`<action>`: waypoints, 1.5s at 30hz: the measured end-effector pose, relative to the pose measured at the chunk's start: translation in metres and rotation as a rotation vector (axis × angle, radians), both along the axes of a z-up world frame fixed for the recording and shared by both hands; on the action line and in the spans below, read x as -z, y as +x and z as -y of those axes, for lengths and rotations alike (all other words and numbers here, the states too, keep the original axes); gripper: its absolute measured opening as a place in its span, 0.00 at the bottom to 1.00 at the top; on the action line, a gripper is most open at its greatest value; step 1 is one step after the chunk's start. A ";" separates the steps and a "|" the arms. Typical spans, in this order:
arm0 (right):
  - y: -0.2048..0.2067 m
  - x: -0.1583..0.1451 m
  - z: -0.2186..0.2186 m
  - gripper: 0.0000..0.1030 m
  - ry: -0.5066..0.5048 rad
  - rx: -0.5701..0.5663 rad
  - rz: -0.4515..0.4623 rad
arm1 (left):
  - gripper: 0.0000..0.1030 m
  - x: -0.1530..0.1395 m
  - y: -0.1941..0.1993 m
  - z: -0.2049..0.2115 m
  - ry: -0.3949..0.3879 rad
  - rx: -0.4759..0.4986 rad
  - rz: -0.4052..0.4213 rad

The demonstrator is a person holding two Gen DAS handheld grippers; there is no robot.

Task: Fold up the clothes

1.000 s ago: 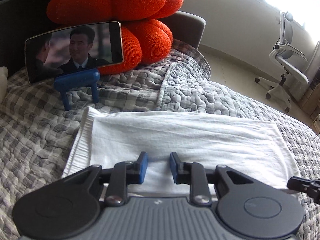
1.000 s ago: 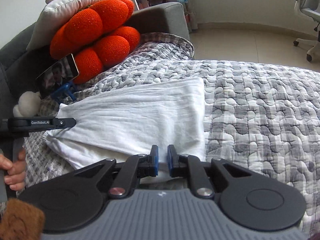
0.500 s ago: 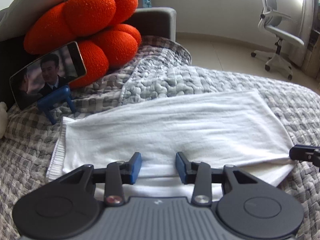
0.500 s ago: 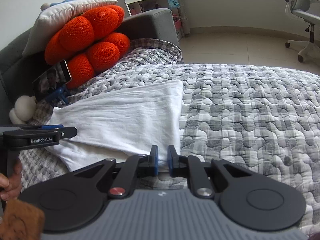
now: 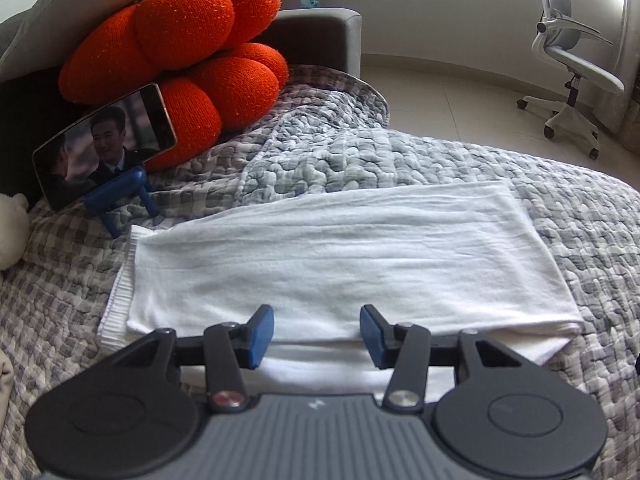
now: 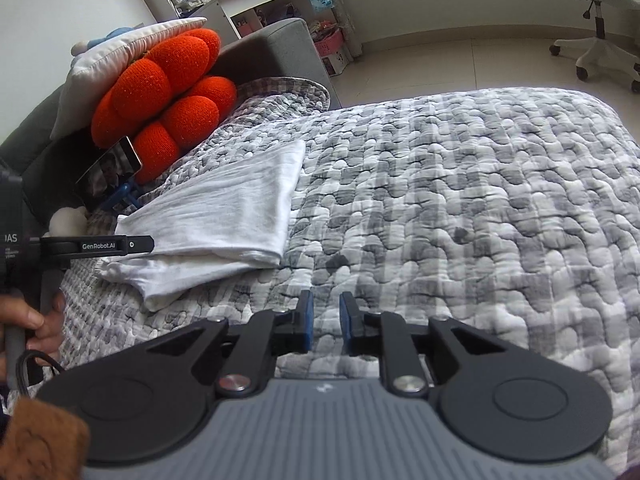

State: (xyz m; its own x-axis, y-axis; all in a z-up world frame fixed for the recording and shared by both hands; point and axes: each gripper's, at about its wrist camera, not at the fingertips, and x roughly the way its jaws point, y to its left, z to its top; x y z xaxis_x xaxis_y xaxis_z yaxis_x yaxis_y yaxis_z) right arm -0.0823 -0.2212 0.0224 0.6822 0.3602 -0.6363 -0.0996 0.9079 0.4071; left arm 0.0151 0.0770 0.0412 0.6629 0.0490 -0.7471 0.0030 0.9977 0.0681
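Note:
A white garment [image 5: 340, 256] lies folded into a long band on the grey quilted bedspread [image 5: 560, 208]. My left gripper [image 5: 317, 334] hovers at the band's near long edge with its jaws opening. The blue pads [image 5: 264, 334] stand wide apart and the cloth lies beneath the gap without being pressed. In the right wrist view the garment [image 6: 224, 216] sits at the left. My right gripper [image 6: 326, 322] is over bare quilt [image 6: 460, 200] to the right of it, its jaws opening a little, with nothing between them. One left finger [image 6: 100, 245] reaches over the garment's near corner.
An orange puffy cushion [image 5: 180, 48] and a phone on a blue stand [image 5: 104, 144] sit at the sofa's head end. A white plush [image 5: 10, 236] lies at the left edge. An office chair [image 5: 576, 60] stands on the floor beyond. A hand [image 6: 36, 320] holds the left handle.
The left jaws have spread wider at the garment's near edge. The right gripper has left the garment's edge and moved right onto bare quilt, its jaws parting slightly.

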 end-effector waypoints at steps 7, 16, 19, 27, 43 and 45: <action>-0.014 -0.009 0.000 0.31 0.005 -0.025 0.028 | 0.50 -0.009 -0.006 0.015 -0.065 0.033 0.012; 0.011 -0.016 -0.058 0.34 -0.080 -0.171 0.101 | 0.50 0.000 0.020 -0.028 -0.145 0.022 -0.023; 0.031 -0.013 -0.086 0.34 -0.124 -0.217 0.123 | 0.50 0.008 0.027 -0.038 -0.131 0.024 -0.057; 0.079 -0.005 -0.135 0.22 -0.205 -0.195 0.165 | 0.50 0.002 0.027 -0.053 -0.179 0.018 -0.047; 0.085 0.014 -0.126 0.19 -0.215 -0.147 0.100 | 0.51 0.007 0.032 -0.047 -0.157 -0.017 -0.062; 0.083 0.012 -0.127 0.19 -0.214 -0.146 0.105 | 0.50 0.005 0.028 -0.039 -0.116 0.005 -0.029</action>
